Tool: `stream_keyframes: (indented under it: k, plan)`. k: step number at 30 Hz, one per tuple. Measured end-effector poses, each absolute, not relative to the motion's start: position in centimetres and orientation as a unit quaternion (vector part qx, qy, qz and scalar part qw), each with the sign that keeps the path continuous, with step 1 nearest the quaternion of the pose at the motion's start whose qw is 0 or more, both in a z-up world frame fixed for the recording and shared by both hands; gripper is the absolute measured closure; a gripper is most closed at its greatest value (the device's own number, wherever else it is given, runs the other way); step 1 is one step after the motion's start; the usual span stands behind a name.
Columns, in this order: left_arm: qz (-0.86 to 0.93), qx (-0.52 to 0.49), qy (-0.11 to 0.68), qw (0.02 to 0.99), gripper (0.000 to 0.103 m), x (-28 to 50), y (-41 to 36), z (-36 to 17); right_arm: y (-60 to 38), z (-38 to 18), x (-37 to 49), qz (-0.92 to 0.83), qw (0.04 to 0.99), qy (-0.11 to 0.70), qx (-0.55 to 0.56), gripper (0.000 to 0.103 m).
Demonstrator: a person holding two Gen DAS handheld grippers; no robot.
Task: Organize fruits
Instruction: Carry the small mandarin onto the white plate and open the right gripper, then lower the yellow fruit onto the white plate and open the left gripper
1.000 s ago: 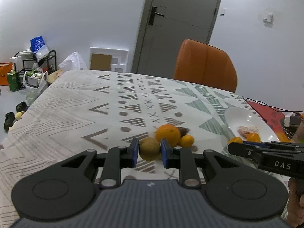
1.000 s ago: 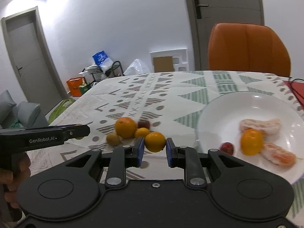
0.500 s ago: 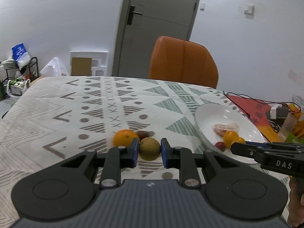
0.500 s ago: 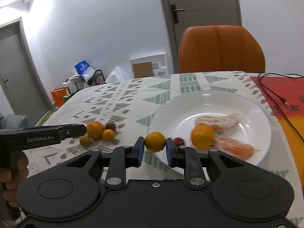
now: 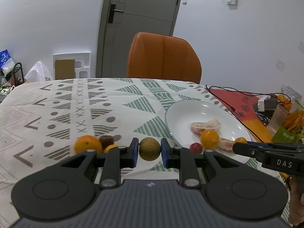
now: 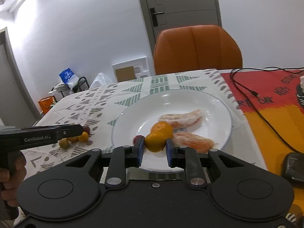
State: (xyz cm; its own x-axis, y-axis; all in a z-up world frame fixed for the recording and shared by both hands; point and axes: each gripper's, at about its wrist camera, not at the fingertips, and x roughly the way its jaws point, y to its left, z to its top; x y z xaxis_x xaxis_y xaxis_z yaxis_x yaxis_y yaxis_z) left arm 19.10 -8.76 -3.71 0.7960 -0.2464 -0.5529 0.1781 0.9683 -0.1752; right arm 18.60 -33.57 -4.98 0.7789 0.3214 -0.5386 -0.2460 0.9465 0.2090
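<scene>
The patterned tablecloth carries the white plate, whose near rim is hidden behind the right gripper. That gripper hovers over the plate's near edge, its pads set narrowly about a small yellow-orange fruit — whether they press it is unclear. The left gripper, level above the cloth just left of the plate, clamps a brownish-green fruit. Behind its left finger a small orange fruit is half hidden.
</scene>
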Motion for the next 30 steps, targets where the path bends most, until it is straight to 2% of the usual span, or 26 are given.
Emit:
stream_keyframes:
  k: [2, 4, 6, 25, 30]
  plan:
    - [-0.116, -0.054, 0.299, 0.945, 0.080, 19.3, -9.3, -3.7, -34.1, -5.0, 18.6, 0.145, 0.942, 0.297, 0.066, 0.080]
    - [-0.122, -0.050, 0.299, 0.945, 0.080, 19.5, -9.9, -3.7, -34.5, -5.0, 18.6, 0.135, 0.943, 0.299, 0.064, 0.070]
    - [-0.126, -0.046, 0.299, 0.945, 0.080, 19.6, -10.4, -3.6, -35.0, -5.0, 18.3, 0.125, 0.945, 0.295, 0.066, 0.066]
    - [-0.150, -0.026, 0.293, 0.944, 0.079, 22.0, -14.1, -2.4, -38.1, -4.7, 17.4, 0.106, 0.946, 0.292, 0.093, 0.065]
    - [-0.134, -0.022, 0.290, 0.948, 0.073, 22.0, -13.9, -2.0, -37.7, -4.8, 17.5, 0.112, 0.945, 0.293, 0.094, 0.060]
